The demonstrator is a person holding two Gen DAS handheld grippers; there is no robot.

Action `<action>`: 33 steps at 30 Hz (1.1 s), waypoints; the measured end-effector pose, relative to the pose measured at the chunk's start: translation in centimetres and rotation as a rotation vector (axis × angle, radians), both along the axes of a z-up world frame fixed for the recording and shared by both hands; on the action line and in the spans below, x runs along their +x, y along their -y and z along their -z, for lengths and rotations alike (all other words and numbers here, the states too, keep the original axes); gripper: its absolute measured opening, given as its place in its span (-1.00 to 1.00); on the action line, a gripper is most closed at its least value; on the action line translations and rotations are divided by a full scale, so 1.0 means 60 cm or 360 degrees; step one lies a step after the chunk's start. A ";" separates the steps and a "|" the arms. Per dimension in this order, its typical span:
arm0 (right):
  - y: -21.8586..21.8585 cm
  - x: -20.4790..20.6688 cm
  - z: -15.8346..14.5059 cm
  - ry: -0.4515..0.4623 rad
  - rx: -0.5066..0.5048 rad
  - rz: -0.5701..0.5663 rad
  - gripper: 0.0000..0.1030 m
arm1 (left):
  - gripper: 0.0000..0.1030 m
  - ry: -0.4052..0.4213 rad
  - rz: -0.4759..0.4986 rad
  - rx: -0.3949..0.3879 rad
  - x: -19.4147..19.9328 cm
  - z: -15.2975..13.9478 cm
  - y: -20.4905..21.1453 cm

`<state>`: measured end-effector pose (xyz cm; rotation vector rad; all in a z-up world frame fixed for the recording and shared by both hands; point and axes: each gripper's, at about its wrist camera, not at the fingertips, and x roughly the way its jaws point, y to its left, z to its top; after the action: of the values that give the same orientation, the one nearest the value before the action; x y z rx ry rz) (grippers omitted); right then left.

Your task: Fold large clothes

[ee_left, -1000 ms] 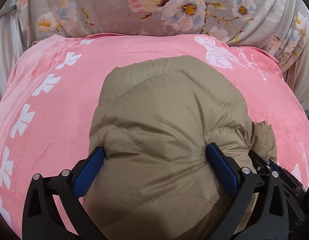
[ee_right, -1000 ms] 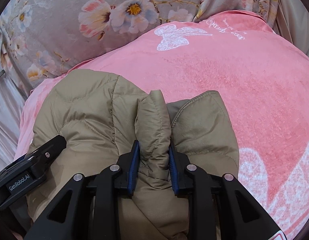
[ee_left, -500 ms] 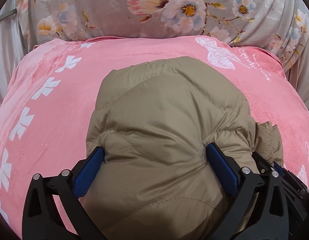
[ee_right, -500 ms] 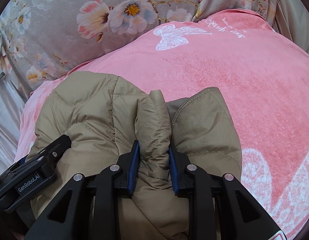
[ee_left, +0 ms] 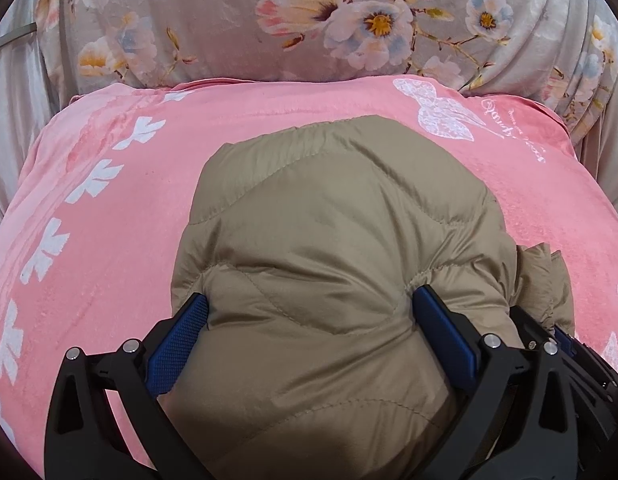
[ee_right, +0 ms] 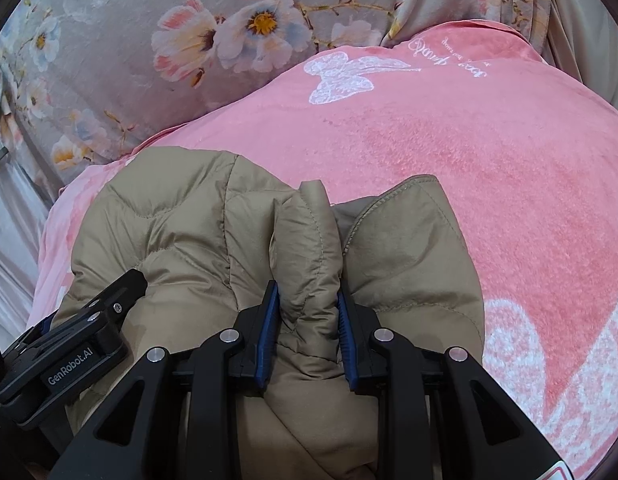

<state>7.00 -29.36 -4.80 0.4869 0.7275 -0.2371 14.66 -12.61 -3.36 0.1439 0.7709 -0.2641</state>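
Note:
A tan quilted puffer jacket (ee_left: 333, 240) lies bunched on a pink blanket (ee_left: 109, 240). My left gripper (ee_left: 309, 316) has its jaws spread wide around a thick bulge of the jacket, and the blue pads (ee_left: 177, 344) press its sides. My right gripper (ee_right: 307, 312) is shut on a narrow fold of the same jacket (ee_right: 181, 216), with the blue pads (ee_right: 269, 332) pinching it. The left gripper's body (ee_right: 69, 344) shows at the left of the right wrist view, and the right gripper's body (ee_left: 581, 364) at the right of the left wrist view.
The pink blanket (ee_right: 489, 168) has white leaf, butterfly and script prints. Behind it rises a grey floral fabric (ee_left: 309, 20), also in the right wrist view (ee_right: 149, 40). Grey cloth hangs at the far left (ee_left: 13, 120).
Both grippers keep their hold on the jacket. The jacket and grippers have shifted slightly toward me, so more blanket shows beyond it.

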 end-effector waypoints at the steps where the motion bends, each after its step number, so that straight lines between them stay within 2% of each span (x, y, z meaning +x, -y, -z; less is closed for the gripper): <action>1: 0.001 0.001 0.000 0.0005 -0.0001 0.0002 -0.54 | 0.91 0.0001 0.0000 0.0000 0.000 0.000 0.000; 5: 0.002 0.002 0.000 0.0029 0.0002 0.0010 -0.53 | 0.91 0.0003 0.0000 -0.0006 -0.001 0.000 0.000; 9: 0.008 -0.006 0.004 0.0078 0.0058 0.0002 -0.50 | 0.91 -0.0008 0.0014 -0.0067 0.000 -0.006 -0.009; 12: 0.035 -0.014 0.010 0.0149 0.0243 -0.0040 -0.48 | 0.91 -0.0069 0.0061 -0.0141 -0.004 -0.015 -0.029; 14: 0.051 -0.027 0.009 0.0121 0.0331 0.0001 -0.28 | 0.91 -0.0123 0.0077 -0.0186 -0.021 -0.029 -0.059; 16: 0.066 -0.061 -0.008 0.0119 0.0335 0.0075 -0.18 | 0.91 -0.0158 0.0078 -0.0249 -0.046 -0.041 -0.092; 18: 0.068 -0.099 -0.030 0.0118 0.0242 0.0142 -0.21 | 0.91 -0.0218 0.0089 -0.0288 -0.073 -0.052 -0.120; 19: 0.061 -0.123 -0.048 0.0113 0.0124 0.0177 -0.39 | 0.91 -0.0244 0.0098 -0.0282 -0.084 -0.054 -0.126; 21: 0.042 -0.150 -0.068 0.0135 -0.0009 0.0155 -0.62 | 0.91 -0.0268 0.0100 -0.0213 -0.111 -0.058 -0.133; 24: -0.008 -0.170 -0.092 0.0193 -0.0142 0.0061 -0.66 | 0.91 -0.0290 0.0088 -0.0154 -0.141 -0.055 -0.131; 28: -0.073 -0.148 -0.066 0.0074 -0.0268 -0.0078 -0.70 | 0.91 -0.0356 0.0124 -0.0162 -0.161 -0.041 -0.126; 33: -0.086 -0.150 -0.021 0.0018 -0.0286 -0.0064 -0.67 | 0.91 -0.0384 0.0142 -0.0145 -0.161 -0.016 -0.127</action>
<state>-2.01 -24.17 -3.55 0.3024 0.6969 -0.2594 5.00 -5.01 -2.39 0.0610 0.9912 -0.4058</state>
